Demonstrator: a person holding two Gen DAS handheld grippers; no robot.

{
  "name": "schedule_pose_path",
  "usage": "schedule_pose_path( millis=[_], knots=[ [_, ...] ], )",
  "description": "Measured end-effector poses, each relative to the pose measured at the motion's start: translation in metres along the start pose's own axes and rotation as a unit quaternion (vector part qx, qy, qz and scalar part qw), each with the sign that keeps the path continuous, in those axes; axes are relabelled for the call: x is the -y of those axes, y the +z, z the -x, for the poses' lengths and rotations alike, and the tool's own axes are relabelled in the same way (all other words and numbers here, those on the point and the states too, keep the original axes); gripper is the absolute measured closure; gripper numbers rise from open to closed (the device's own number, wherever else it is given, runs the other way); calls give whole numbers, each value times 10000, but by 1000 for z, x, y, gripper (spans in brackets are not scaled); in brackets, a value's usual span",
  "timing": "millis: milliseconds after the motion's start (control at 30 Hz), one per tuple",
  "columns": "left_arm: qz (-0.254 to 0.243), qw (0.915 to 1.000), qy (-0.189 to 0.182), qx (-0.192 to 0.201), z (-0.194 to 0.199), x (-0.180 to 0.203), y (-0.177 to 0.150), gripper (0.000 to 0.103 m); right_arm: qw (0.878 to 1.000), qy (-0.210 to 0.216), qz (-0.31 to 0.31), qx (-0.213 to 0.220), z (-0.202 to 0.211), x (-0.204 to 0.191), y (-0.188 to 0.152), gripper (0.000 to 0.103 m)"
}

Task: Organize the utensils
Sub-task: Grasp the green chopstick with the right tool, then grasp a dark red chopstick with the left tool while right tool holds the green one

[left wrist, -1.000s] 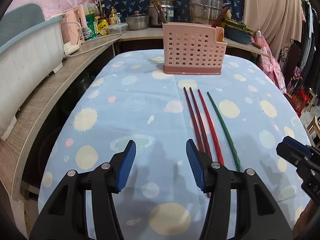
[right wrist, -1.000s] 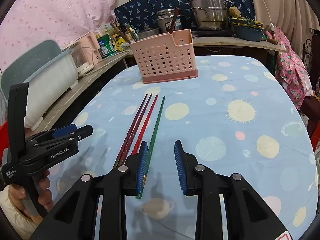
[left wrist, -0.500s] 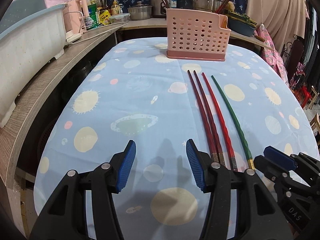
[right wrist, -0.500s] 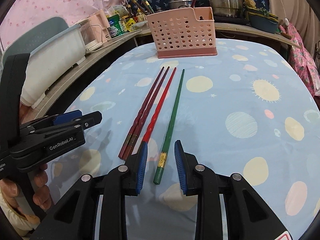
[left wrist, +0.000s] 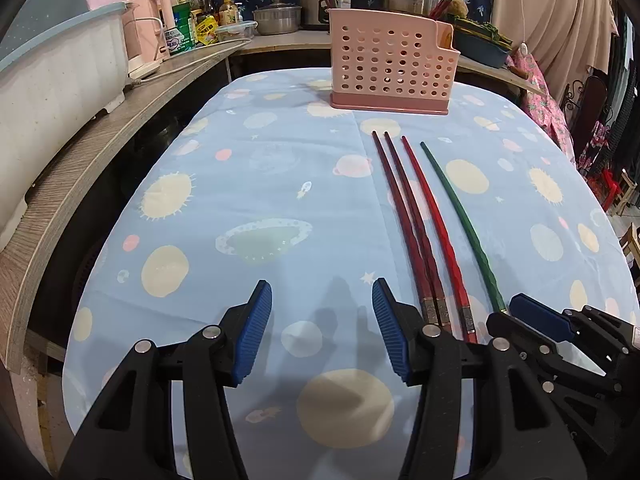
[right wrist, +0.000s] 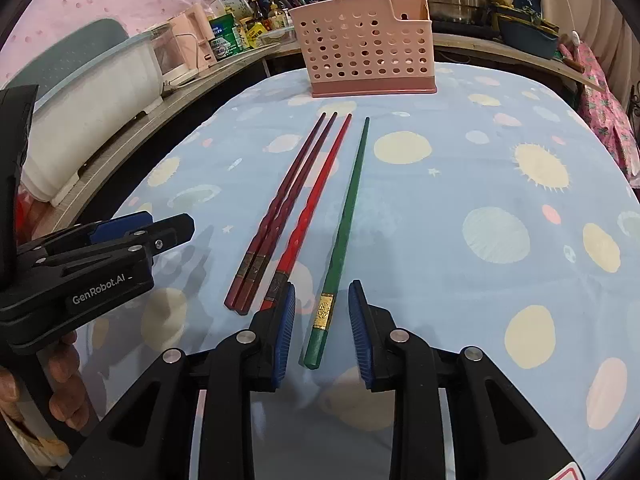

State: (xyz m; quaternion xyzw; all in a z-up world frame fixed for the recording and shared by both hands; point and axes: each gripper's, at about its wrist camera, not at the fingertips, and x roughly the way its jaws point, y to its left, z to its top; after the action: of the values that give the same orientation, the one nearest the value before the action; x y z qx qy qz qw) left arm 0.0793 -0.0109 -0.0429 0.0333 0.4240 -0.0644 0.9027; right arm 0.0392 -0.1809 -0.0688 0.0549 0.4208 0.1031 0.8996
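Right now the right gripper straddles the butt end of the green chopstick, fingers apart, one blue pad each side, nothing clamped yet. Judging from that, the step in hand is the pick of the green stick. To do it well: close squarely across the thick gold-banded handle, low centre of the right wrist frame, keep the left pad clear of the bright red chopstick lying just beside it, and get low enough that the pads meet the shaft rather than skid over it. A slim round stick on cloth will likely roll or pivot if pinched off-centre, so grip before lifting.

Left gripper sits bottom centre of its own frame, fingers wide apart, empty, over bare tablecloth; the two dark red chopsticks are just right of its right pad.

Green stick lies flat on the cloth, long axis running from lower centre up toward upper centre of the right wrist frame, thin tip pointing at the pink perforated utensil holder, thick end toward the camera. All four sticks are roughly parallel, tips well short of the holder. Holder stands upright, upper centre in both views, at the far end of the table; whether it already holds anything I cannot tell.
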Motion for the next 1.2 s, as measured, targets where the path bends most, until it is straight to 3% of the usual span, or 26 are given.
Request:
schedule_pose_path(
  millis=[367, 600, 900, 1200],
  knots=[
    [46, 9999, -55, -73, -2, 0, -2, 53, 9998, -179, -97, -33, -1, 9, -1, 96],
    [30, 9999, -121, -111, -4, 4, -3, 53, 9990, -332, -302, 31, 6, 25, -4, 97],
    [76, 9982, -537, -259, -8, 18, -3, 51, 9968, -468, -634, 110, 15, 50, -6, 97],
    [-42, 9977, -568, -370, -18, 32, -5, 50, 9968, -455, -643, 119, 15, 52, -7, 97]
  ],
)
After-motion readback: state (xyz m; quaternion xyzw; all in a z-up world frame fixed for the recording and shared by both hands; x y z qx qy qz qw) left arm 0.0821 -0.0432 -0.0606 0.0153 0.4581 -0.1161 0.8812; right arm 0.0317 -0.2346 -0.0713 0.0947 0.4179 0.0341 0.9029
